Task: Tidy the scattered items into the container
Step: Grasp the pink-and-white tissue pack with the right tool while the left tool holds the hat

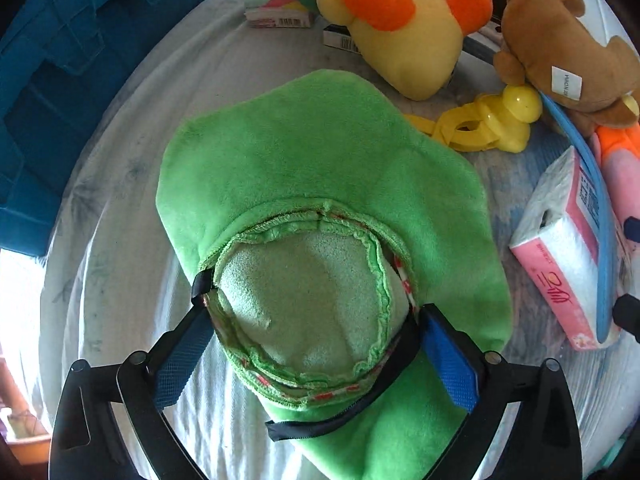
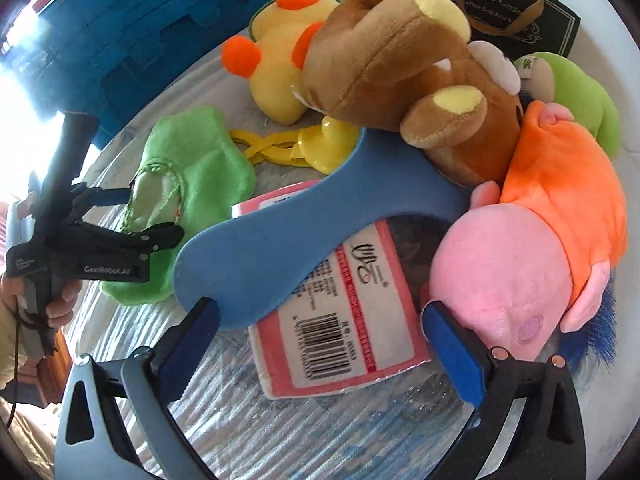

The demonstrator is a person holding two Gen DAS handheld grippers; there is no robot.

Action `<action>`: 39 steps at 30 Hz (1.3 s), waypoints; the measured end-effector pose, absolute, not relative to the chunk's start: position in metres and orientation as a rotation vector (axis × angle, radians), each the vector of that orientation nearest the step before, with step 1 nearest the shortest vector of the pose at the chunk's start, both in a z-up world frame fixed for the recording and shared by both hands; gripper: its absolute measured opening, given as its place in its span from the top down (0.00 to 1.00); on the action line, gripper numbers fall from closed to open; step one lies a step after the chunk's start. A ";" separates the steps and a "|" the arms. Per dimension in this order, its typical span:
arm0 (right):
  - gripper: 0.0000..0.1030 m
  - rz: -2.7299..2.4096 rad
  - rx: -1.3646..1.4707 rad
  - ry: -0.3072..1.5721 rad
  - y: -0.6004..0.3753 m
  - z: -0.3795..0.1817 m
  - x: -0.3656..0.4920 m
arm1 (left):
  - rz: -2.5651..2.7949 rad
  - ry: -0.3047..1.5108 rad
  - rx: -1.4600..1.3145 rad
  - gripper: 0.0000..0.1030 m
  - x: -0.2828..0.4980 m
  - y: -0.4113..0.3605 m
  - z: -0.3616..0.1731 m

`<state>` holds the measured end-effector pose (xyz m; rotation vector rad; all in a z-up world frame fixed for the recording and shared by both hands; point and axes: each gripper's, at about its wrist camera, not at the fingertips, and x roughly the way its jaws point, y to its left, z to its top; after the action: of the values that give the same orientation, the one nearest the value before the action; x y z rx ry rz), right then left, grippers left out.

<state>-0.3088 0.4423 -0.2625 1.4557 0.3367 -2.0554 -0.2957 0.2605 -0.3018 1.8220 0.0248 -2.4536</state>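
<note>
A green plush hat (image 1: 320, 160) lies flat on the white cloth, opening upward. My left gripper (image 1: 316, 344) is open, its fingers on either side of the hat's crown opening; it also shows in the right wrist view (image 2: 160, 216) over the hat (image 2: 200, 160). My right gripper (image 2: 320, 344) is open and empty above a pink tissue pack (image 2: 340, 320) and a blue curved foam piece (image 2: 280, 232). The blue crate (image 1: 60, 80) stands at the far left.
A yellow-and-orange plush (image 1: 400, 20), a brown plush (image 1: 560, 52), a yellow plastic toy (image 1: 492, 124), small boxes (image 1: 280, 12) and a dark box (image 2: 512, 4) lie beyond the hat. A pink-and-orange plush (image 2: 532, 240) and a green plush (image 2: 580, 104) lie on the right.
</note>
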 end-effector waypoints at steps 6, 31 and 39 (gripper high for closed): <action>0.00 -2.131 1.371 0.543 0.427 -0.270 -0.297 | -2.475 -0.037 1.792 0.08 -0.292 0.270 -0.297; 0.04 -2.319 1.616 0.102 0.444 -0.270 -0.245 | -2.434 0.004 1.843 0.06 -0.277 0.282 -0.287; 0.05 -2.359 1.663 0.093 0.443 -0.286 -0.236 | -2.509 0.078 1.839 0.57 -0.278 0.294 -0.270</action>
<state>-0.2356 0.4427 -0.2857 1.6628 0.0930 -2.3586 -0.2776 0.2939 -0.2700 1.8386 0.0775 -2.5090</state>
